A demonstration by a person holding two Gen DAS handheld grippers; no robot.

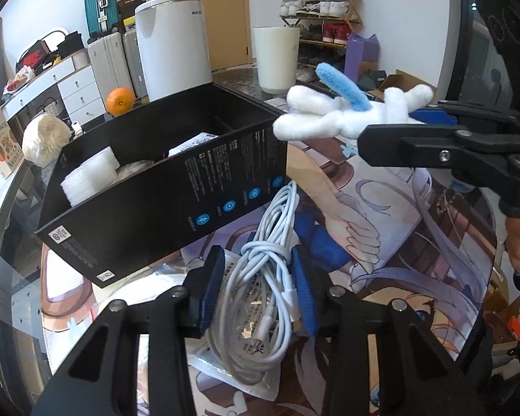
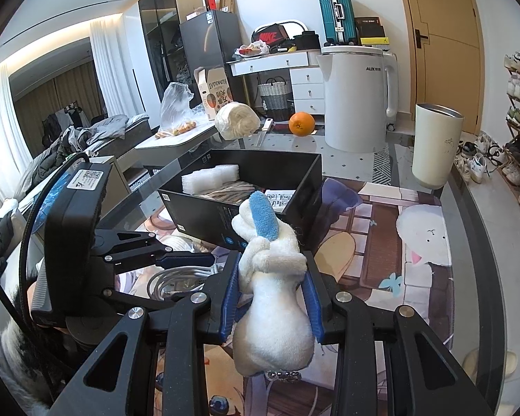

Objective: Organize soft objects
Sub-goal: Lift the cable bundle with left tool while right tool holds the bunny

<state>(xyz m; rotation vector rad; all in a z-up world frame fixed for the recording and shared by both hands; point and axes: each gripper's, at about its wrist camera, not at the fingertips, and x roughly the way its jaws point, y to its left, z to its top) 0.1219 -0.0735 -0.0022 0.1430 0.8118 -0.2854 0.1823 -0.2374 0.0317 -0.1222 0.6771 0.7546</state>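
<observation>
Glass desk, printed mat: black box (image 1: 163,187) holds foam; left gripper (image 1: 258,291) clamps cable bundle (image 1: 260,298), right gripper (image 2: 272,298) clamps plush toy (image 2: 270,284); neither boxed yet

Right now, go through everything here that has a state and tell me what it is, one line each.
Left gripper: jaws around the cable bundle, gripping it.
Right gripper: jaws shut on the plush toy, held in the air.
Black box: open, no lid on, foam block and papers inside.
White kettle: lid closed, upright.
Cream tumbler: upright, open top.
Orange: whole, on the table.
</observation>
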